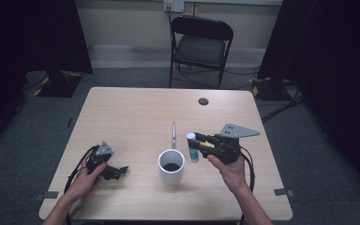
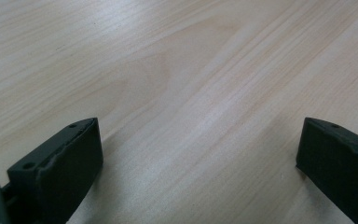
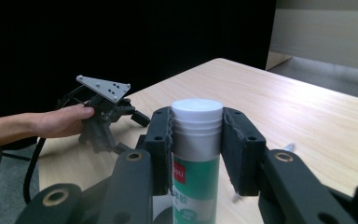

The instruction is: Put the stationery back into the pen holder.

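Big pale wood tabletop [image 1: 136,117], white mug [image 1: 171,166] near the middle, thin pen [image 1: 173,133] lying behind it. Right tongs [image 3: 196,151] clamped on a glue stick [image 3: 195,154], pads pressing just under the white cap, held upright above the tabletop just right of the mug. Probably light, stiff, smooth plastic, so a bit slippery; gripping the ribbed neck looks sensible. Left tongs [image 2: 198,154] gaping wide, nothing between, hovering low over bare wood.

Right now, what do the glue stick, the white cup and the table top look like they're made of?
Glue stick: likely plastic, with a smooth white ribbed cap and a glossy green printed label. White cup: matte, thick-walled cylinder, plastic or ceramic; can't tell which. Table: pale wood-grain surface with a slight sheen, probably laminate rather than solid wood.
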Available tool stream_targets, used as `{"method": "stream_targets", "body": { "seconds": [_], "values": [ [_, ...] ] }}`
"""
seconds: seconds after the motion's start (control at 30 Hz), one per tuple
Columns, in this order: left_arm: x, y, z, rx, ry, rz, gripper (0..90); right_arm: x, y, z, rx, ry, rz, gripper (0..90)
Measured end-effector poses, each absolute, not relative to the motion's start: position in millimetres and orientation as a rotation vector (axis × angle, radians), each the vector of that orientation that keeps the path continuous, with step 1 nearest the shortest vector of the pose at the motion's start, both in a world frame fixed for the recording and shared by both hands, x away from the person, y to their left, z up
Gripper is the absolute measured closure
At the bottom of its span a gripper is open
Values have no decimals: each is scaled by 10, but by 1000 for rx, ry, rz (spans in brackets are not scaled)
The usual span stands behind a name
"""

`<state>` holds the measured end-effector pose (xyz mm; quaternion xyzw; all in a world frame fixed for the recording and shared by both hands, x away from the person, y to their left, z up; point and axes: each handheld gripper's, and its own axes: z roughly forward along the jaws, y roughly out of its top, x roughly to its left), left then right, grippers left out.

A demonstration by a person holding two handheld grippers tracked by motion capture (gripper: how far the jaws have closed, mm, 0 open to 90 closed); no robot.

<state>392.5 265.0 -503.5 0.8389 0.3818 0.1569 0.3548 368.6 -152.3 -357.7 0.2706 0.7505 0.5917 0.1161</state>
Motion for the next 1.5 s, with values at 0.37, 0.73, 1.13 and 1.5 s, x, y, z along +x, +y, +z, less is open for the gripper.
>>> {"method": "stream_targets", "body": {
  "seconds": [0.37, 0.73, 1.13, 1.5],
  "values": [
    [3925, 2651, -5034, 2169, 986, 405, 0, 3757, -1143, -3573, 718, 2247, 1764, 655],
    [3925, 2651, -5034, 2169, 986, 406, 0, 3800, -950, -3775, 718, 2323, 1738, 655],
    [3925, 2650, -5034, 2168, 986, 406, 0, 3768, -885, -3902, 713, 2385, 1669, 655],
    [3925, 2650, -5035, 2168, 987, 405, 0, 3663, -983, -3950, 719, 2403, 1625, 654]
  ]
}}
